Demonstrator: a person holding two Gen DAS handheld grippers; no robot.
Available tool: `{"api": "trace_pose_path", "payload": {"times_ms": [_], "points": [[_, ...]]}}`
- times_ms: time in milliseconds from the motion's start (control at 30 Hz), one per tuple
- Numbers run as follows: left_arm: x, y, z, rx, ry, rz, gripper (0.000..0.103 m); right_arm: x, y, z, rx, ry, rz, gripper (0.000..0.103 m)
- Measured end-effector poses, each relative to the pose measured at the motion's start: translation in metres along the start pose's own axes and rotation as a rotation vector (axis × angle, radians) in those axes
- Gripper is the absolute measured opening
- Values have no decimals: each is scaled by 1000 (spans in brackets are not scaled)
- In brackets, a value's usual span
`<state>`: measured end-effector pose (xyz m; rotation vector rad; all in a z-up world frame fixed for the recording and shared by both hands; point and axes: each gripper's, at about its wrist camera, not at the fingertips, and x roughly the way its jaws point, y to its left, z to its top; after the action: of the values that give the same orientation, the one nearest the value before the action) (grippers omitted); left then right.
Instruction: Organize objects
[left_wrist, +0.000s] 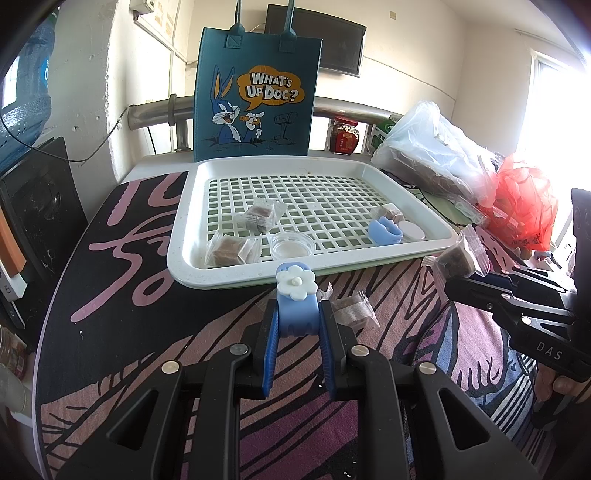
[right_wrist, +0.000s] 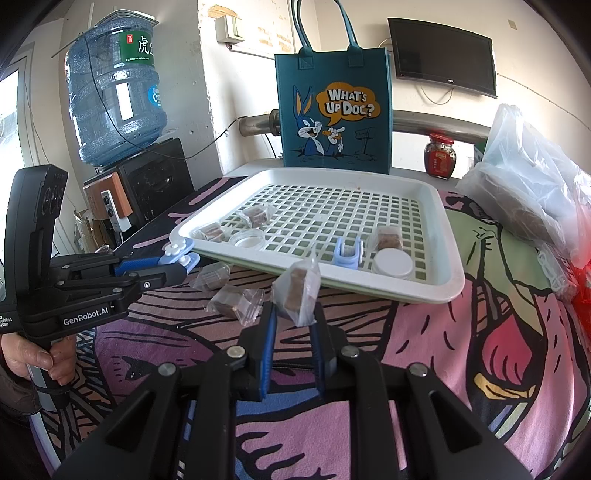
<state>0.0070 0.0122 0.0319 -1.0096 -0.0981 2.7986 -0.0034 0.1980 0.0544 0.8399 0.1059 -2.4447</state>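
Gripping a blue flower clip (left_wrist: 295, 306), left claw (left_wrist: 295, 325) clenched, right claw (right_wrist: 293, 314) clamping a wrapped snack (right_wrist: 297, 291), white tray (left_wrist: 192, 266) just beyond.

Tray (left_wrist: 184, 236) glossy white plastic; tablecloth (left_wrist: 147, 332) printed cloth; tote bag (left_wrist: 255, 92) matt felt.

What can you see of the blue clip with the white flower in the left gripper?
The blue clip looks like soft, rubbery plastic: a U-shaped body with a white five-petal flower on its top. The left gripper is shut on it, the fingers pressing its two sides, the flower end pointing up and forward. It is held above the patterned cloth, just short of the white tray's near rim. From the right wrist view it shows side-on; nothing else touches it.
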Motion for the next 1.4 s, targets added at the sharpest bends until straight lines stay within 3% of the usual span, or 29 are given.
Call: {"api": "trace_pose_path", "payload": {"times_ms": [300, 433, 633, 833, 1000, 1200, 1233, 1267, 1333, 1400], "points": [[4, 11, -4, -43, 29, -49, 19, 5, -4, 1, 34, 29, 29, 17], [-6, 18, 12, -61, 24, -81, 19, -2, -15, 13, 78, 19, 61, 17], [-5, 32, 62, -3, -27, -16, 19, -15, -38, 64, 109, -46, 75, 17], [51, 47, 80, 0, 38, 66, 19, 36, -76, 88, 263, 55, 123, 17], [78, 55, 76, -36, 78, 78, 19, 77, -80, 85, 238, 145, 36, 17], [86, 52, 73, -47, 82, 53, 20, 94, -79, 76, 196, 170, -41, 20], [86, 52, 74, -53, 78, 46, 24, 92, -79, 76, 195, 156, -49, 22], [84, 53, 76, -60, 75, 32, 28, 90, -79, 78, 193, 150, -58, 29], [77, 53, 79, -68, 54, 22, 55, 80, -77, 81, 194, 124, -80, 37], [62, 53, 83, -72, -1, 35, 70, 64, -74, 86, 183, 74, -80, 39]]}}
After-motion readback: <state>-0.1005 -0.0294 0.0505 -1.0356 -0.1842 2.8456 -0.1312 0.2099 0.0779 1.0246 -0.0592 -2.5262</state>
